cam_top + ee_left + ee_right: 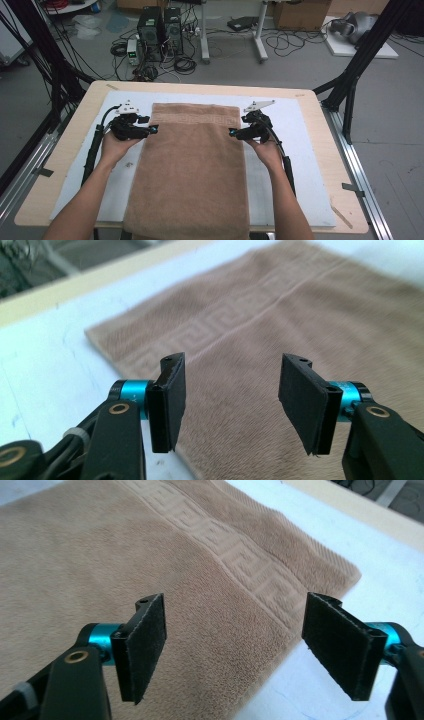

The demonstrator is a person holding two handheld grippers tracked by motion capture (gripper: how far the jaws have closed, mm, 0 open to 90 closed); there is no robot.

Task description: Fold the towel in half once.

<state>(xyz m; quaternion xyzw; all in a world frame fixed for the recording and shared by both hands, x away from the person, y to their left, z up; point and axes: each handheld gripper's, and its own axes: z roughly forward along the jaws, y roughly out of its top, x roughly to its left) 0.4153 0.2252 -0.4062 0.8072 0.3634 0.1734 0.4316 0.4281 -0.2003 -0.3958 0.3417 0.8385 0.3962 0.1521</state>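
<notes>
Left gripper, right gripper: jaws spread, nothing pinched. Towel: lay flat between them, its side edges under each gripper's tips, patterned border beyond them.

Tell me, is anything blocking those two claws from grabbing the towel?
Nothing visible. The left gripper and right gripper sit open at the towel's two side edges near its far end, with only bare towel and white mat between their jaws.
</notes>
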